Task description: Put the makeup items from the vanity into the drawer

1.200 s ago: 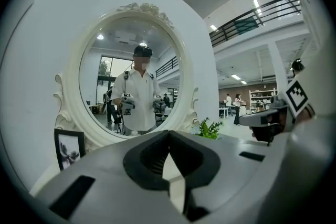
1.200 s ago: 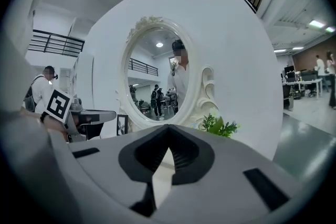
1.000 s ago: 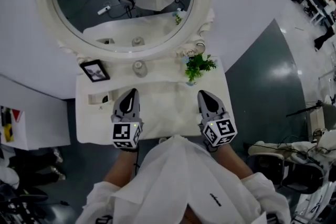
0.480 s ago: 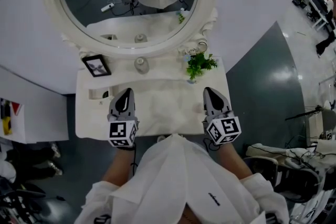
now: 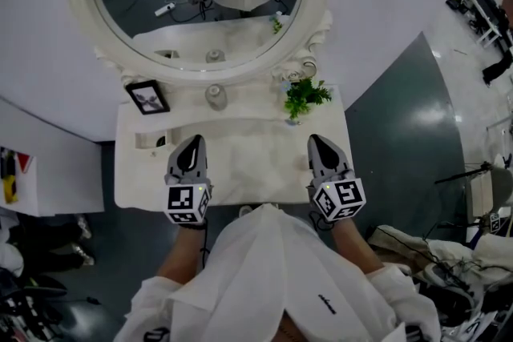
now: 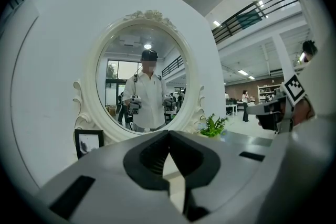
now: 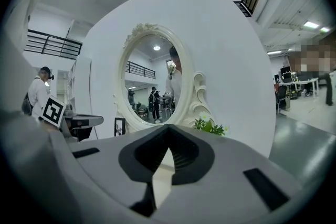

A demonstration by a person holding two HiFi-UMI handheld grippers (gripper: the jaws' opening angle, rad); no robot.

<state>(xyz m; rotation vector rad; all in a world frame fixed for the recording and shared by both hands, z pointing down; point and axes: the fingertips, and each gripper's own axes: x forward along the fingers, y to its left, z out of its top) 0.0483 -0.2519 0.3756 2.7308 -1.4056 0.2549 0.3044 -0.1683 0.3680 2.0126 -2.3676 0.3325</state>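
The white vanity top (image 5: pixel 256 160) lies below me under an oval mirror (image 5: pixel 196 4). A small round glass jar (image 5: pixel 213 98) stands at the mirror's foot. A few small pale items (image 5: pixel 152 143) sit at the top's left end; I cannot tell what they are. My left gripper (image 5: pixel 195 141) hovers over the left half of the top, shut, with nothing in it (image 6: pixel 168 134). My right gripper (image 5: pixel 313 140) is held over the right half, also shut and empty (image 7: pixel 169 129). No drawer shows in any view.
A black picture frame (image 5: pixel 148 98) leans at the back left and a small green plant (image 5: pixel 304 98) stands at the back right. The mirror (image 6: pixel 144 86) reflects the person and both grippers. Grey floor surrounds the vanity, with cables and gear at the right.
The left gripper has edged slightly left over the vanity top. The head view has tilted a little. The right gripper has stayed put, and both stay shut.
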